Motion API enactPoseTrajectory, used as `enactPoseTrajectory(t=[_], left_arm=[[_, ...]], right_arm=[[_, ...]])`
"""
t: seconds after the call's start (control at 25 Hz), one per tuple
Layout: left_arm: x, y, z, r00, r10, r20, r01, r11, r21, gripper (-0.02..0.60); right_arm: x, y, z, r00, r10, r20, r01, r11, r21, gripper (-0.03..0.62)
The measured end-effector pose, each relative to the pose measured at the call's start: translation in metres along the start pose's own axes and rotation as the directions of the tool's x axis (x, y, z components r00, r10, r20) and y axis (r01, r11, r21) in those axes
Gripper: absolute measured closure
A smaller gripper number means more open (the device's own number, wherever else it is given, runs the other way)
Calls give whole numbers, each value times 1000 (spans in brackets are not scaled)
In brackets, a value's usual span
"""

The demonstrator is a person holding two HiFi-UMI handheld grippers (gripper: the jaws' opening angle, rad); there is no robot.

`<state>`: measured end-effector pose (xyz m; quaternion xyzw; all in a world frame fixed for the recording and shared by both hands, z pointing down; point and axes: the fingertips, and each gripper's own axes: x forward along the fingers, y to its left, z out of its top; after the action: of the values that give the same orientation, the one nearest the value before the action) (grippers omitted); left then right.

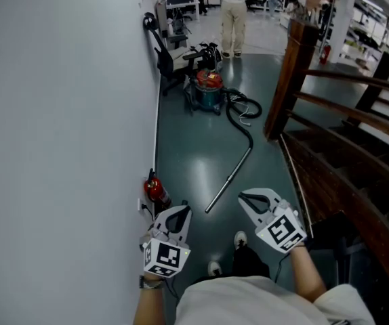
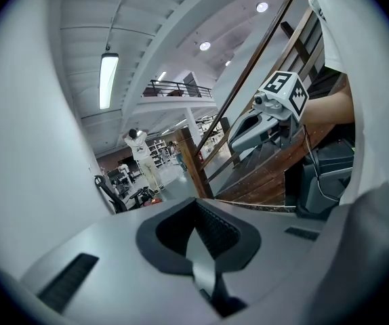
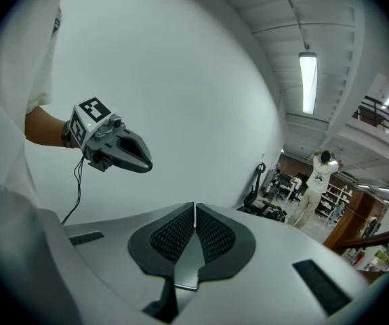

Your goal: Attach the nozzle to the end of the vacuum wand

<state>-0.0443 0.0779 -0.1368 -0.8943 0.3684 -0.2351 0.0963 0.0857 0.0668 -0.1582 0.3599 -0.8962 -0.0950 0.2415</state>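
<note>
on the dark floor (image 1: 194, 154), a slim silver wand (image 1: 228, 180); left tongs (image 1: 183, 210) and right tongs (image 1: 244, 196) together, empty

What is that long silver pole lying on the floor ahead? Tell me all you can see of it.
It is a thin, straight, metal-looking wand, lying flat and slanted on the glossy dark floor. Its far end joins a black hose that curls to a red-topped vacuum. Its near end looks bare; nothing else touches it.
</note>
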Motion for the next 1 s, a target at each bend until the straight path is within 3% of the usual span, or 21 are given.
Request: enactPoseTrajectory(t=[0.68,1.0], left_arm=[[63,65,-14,993,99,-63,-103,993,-53,581],[97,95,-32,986,101,-131,-109,992,-61,581]], right_arm=[[72,-86,-14,997,71,11,-71,997,-29,565],[113,-122,-32,992,124,-27,-125,992,-35,565]])
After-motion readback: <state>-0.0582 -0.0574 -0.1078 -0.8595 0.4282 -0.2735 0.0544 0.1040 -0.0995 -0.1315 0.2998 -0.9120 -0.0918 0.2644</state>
